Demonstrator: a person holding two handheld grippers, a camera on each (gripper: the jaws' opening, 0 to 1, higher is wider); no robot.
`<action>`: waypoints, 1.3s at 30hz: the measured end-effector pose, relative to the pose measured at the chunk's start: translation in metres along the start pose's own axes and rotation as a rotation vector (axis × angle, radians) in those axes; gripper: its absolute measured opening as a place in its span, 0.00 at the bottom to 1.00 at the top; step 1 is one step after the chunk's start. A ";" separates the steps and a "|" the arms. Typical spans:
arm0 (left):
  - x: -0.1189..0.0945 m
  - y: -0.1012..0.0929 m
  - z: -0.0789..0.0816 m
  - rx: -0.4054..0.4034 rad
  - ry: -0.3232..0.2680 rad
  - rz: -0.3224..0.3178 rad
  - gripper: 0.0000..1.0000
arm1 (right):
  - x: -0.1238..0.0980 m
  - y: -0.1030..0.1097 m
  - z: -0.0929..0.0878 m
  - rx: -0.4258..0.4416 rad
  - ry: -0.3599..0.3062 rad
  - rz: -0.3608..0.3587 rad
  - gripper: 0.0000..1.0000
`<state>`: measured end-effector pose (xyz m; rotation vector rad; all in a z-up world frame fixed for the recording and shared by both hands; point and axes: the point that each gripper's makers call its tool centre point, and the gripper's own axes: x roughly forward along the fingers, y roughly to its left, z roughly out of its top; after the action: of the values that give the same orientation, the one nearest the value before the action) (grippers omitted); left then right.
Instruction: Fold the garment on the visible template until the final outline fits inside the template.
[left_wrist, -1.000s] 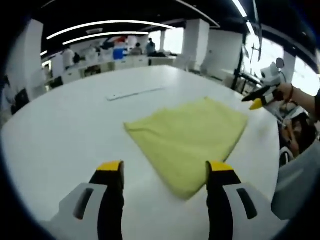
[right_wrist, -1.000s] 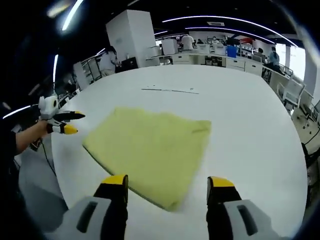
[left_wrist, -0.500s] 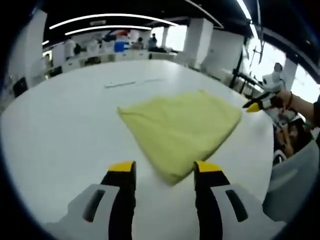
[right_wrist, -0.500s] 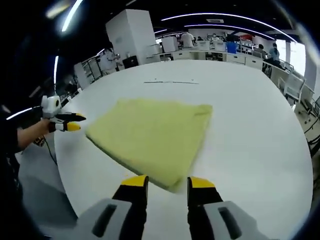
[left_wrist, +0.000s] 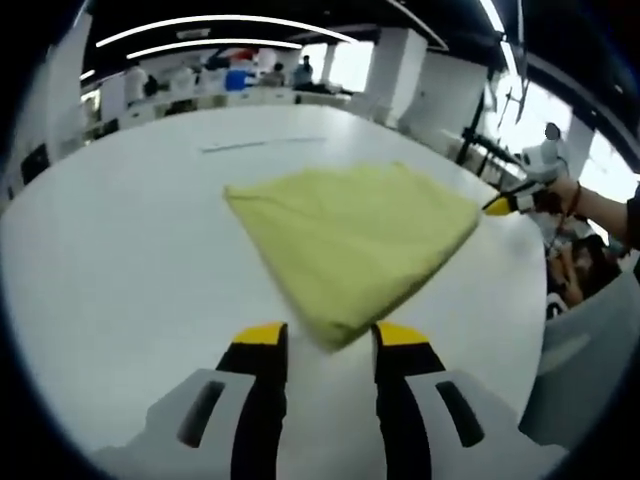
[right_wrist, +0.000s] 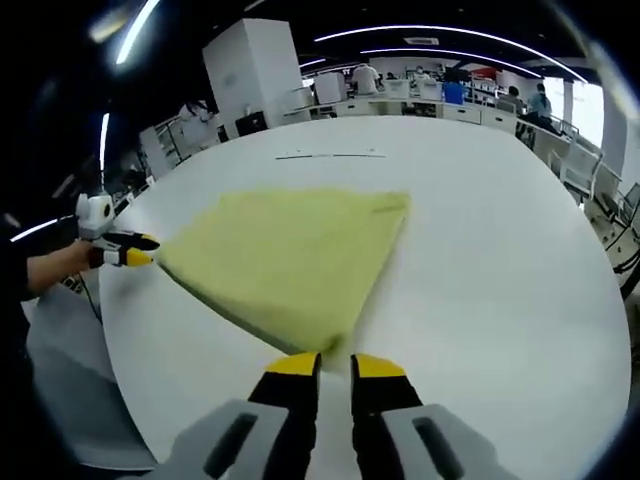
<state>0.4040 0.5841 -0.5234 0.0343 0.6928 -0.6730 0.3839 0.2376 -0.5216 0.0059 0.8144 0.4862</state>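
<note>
Folded yellow cloth lies centre frame on the white counter. Left tongs, lower centre of the left gripper view, stand slightly apart astride the cloth's near corner. Right tongs, lower centre of the right gripper view, are nearly together at its opposite corner.

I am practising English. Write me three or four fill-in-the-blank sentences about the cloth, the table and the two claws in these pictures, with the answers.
1. The soft fabric cloth is ____ in colour.
2. It lies on a large, smooth round table that is ____.
3. In the right gripper view, the right claw meets the cloth at a ____.
4. In that same view, the left claw is held by a person's ____ at another corner.

Answers: yellow; white; corner; hand
</note>
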 end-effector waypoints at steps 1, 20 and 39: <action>0.001 0.000 0.000 -0.002 0.000 0.000 0.28 | 0.001 0.000 -0.001 0.002 0.001 0.004 0.07; 0.008 -0.004 -0.002 -0.006 0.009 -0.047 0.06 | 0.007 -0.001 0.001 -0.003 -0.017 0.037 0.00; -0.002 -0.003 -0.004 0.184 0.071 -0.037 0.00 | -0.006 -0.001 0.001 -0.103 0.016 0.005 0.00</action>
<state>0.3988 0.5837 -0.5253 0.2159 0.6993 -0.7727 0.3811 0.2342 -0.5170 -0.0910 0.8044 0.5327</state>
